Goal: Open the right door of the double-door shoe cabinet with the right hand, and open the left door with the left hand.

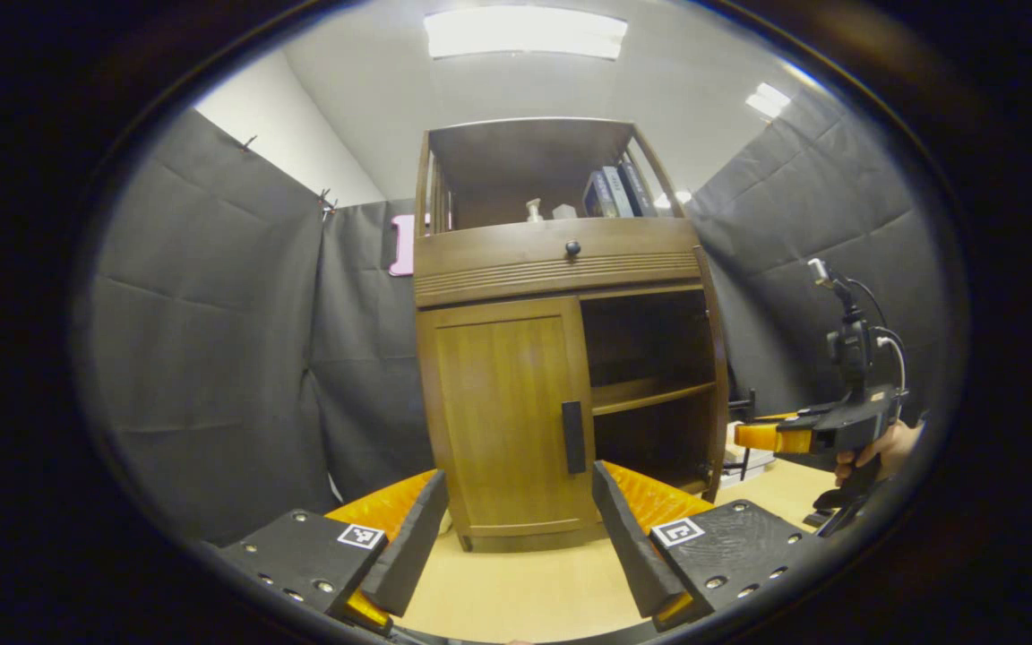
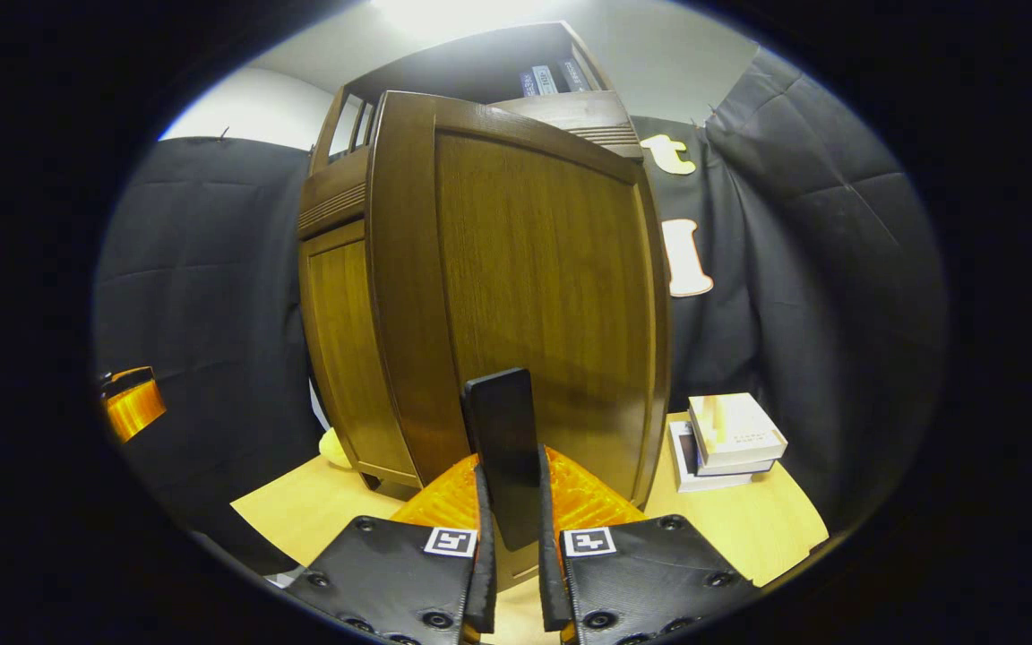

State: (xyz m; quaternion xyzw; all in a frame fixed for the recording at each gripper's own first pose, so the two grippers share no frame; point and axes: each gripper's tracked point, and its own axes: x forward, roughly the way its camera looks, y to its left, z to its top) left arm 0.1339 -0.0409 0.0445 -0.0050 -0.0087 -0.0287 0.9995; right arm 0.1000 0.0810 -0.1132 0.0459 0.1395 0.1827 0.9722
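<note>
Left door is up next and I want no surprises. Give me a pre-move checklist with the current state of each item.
1. Right brown wooden door swung open: ok; the shelves behind show in the left gripper view.
2. Right tool shut on that door's dark upright handle: ok, both fingers press it.
3. Left brown wooden door closed: ok, flush in the cabinet front.
4. Its dark vertical handle unobstructed: ok.
5. Left tool open: ok, fingers wide apart.
6. Left tool lined up on the handle: not ok; the handle sits toward one finger, and the tool is short of the door.
</note>
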